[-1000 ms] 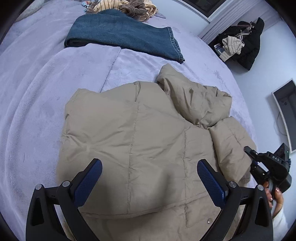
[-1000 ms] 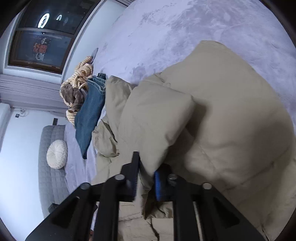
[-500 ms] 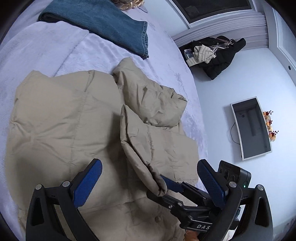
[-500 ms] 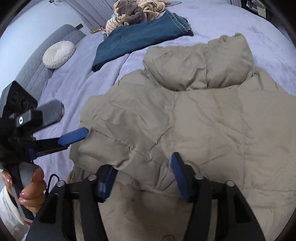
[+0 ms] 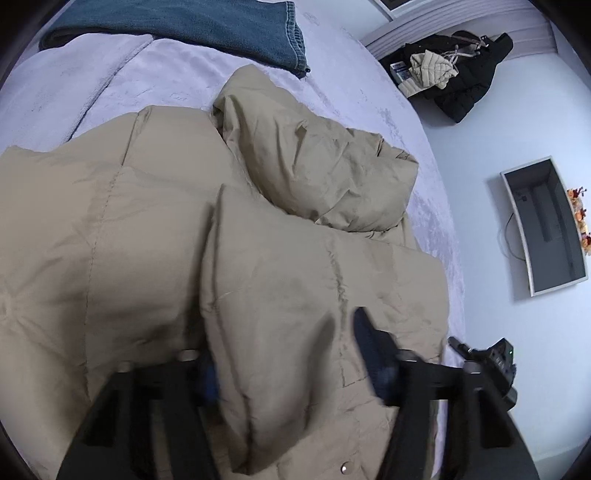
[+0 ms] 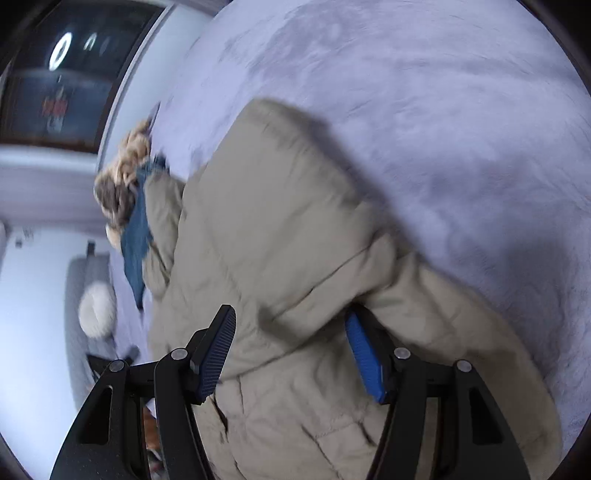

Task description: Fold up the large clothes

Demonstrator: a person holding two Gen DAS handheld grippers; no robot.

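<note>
Since a moment ago the left gripper (image 5: pixel 288 365) has closed in around the folded-over sleeve of the beige puffer jacket (image 5: pixel 147 236) on the lilac bed (image 5: pixel 92 77), seemingly pinching it, though blur hides contact. Right gripper (image 6: pixel 291 354) now gapes wide over the jacket.

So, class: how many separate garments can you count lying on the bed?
3: the beige puffer jacket in front, folded blue jeans beyond its hood, and a brown-and-cream knit heap past the jeans. More may be hidden in that blurred heap.
</note>
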